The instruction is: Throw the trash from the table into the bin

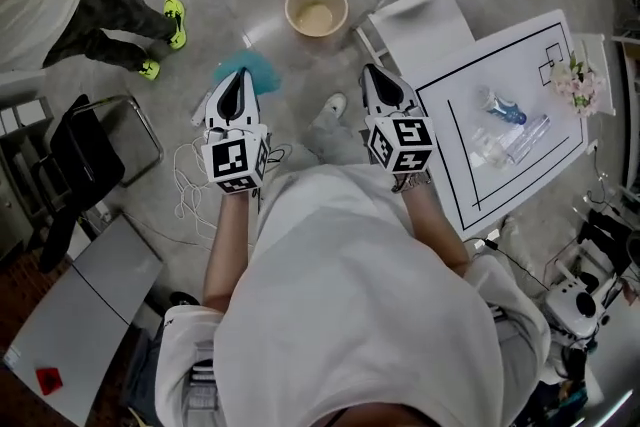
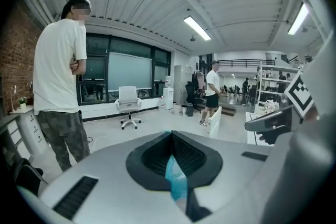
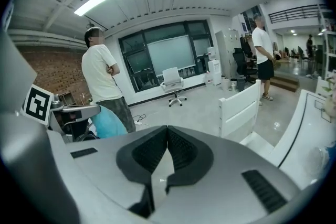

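Note:
My left gripper (image 1: 240, 77) is shut on a piece of teal plastic trash (image 1: 256, 69) that sticks out past its tips over the floor. In the left gripper view the teal trash (image 2: 176, 180) shows pinched between the closed jaws of the left gripper (image 2: 171, 134). My right gripper (image 1: 369, 69) is shut with nothing in it, beside the left one. Its jaws meet at the tip in the right gripper (image 3: 167, 128) view, where the teal trash (image 3: 108, 123) shows to the left. A beige round bin (image 1: 316, 8) stands on the floor just beyond both grippers.
A white table (image 1: 545, 40) with black lines lies to the right, bearing a blue-capped bottle (image 1: 504, 109), clear plastic pieces (image 1: 497, 150) and flowers (image 1: 576, 84). A white chair (image 1: 420, 15) stands by the bin. A person (image 1: 95, 10) stands at the left, near a black chair (image 1: 88, 160) and floor cables (image 1: 190, 177).

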`<state>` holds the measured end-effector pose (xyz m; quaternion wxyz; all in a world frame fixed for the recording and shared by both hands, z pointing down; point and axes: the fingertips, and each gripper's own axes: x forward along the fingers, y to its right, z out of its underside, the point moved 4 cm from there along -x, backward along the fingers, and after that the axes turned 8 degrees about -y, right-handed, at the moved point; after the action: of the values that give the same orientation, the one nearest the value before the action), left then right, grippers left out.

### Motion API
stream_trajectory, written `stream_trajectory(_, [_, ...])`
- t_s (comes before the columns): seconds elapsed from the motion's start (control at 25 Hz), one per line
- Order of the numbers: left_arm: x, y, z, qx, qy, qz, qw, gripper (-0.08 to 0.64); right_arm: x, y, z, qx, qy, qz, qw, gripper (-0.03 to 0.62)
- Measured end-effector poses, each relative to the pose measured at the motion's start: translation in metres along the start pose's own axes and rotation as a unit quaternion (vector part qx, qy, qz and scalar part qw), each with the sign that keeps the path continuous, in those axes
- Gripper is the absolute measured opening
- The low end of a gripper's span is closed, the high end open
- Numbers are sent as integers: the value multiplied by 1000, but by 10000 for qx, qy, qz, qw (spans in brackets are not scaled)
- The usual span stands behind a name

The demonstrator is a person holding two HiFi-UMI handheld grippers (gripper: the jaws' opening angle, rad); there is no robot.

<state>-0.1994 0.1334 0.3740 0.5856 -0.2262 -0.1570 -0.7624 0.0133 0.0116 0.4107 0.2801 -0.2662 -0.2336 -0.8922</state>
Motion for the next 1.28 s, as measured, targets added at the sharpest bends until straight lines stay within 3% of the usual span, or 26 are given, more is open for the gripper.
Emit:
stream_trajectory(0.24, [57,-4,-35,23,70,184,9998,3,41,27,-32,-24,-58,115,9999,9])
stream_trajectory(0.44, [127,-5,-33,182,-177,658,9975,3,84,46,-40,85,-188,370,9991,9])
stream_trajectory(0.68, [238,0,-2,283,-715,1462,9863,3,153,63,-30,525,-416,756,9949,9])
stream_trajectory(0.92, [345,22,37,472,-1101,2362,9643,3,230,85,1,980,-695,1111,9865,9])
stream_trajectory(1.28, [482,36,155,984,-1568,2831,9410,3,352,166,58,1433,-338,1611,9759,9])
